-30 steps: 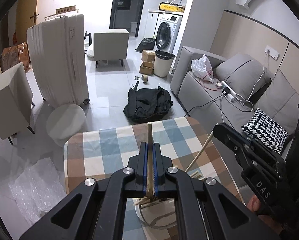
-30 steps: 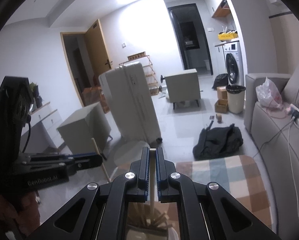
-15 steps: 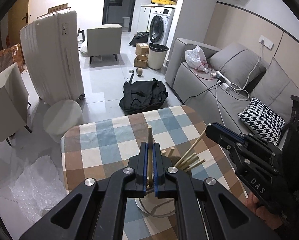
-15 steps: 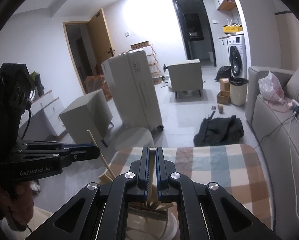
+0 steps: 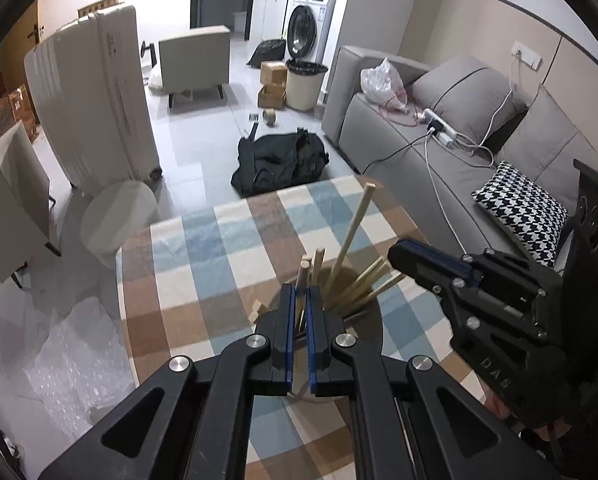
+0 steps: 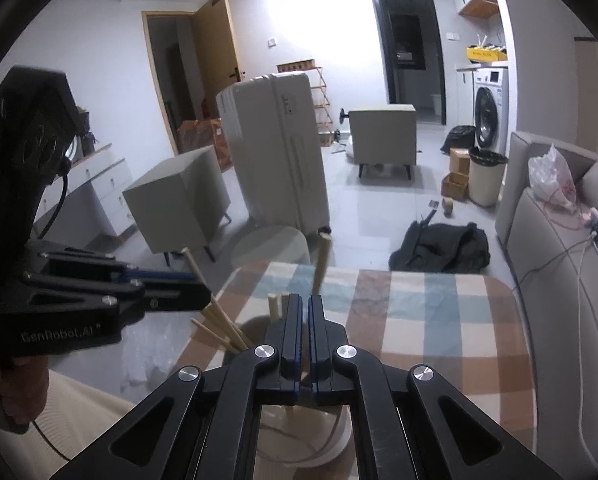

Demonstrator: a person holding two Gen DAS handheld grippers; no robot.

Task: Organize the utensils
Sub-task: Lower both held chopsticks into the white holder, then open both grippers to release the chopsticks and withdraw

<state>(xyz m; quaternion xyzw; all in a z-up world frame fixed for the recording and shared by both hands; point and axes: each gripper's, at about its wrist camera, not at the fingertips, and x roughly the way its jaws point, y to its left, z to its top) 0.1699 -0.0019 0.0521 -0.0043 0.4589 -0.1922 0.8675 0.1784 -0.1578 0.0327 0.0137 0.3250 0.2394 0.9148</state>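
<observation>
While both hover over the cup (image 5: 373,312), left gripper (image 5: 300,304) and right gripper (image 6: 305,312) each pinch a chopstick (image 5: 301,280).

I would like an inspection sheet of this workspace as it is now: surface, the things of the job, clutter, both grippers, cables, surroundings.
Surface: table with checked cloth, mostly bare around the cup.
Job's things: white cup holding several wooden chopsticks; one chopstick stands between the left fingers; a taller one rises ahead of the right fingers.
Clutter: nothing seen on the table besides these.
Grippers: left gripper jaws nearly together around the chopstick, contact unclear; right gripper jaws nearly together, grip unclear.
Cables: power strip with white cords on the sofa.
Surroundings: sofa, black bag on the floor, white suitcase, washing machine.
</observation>
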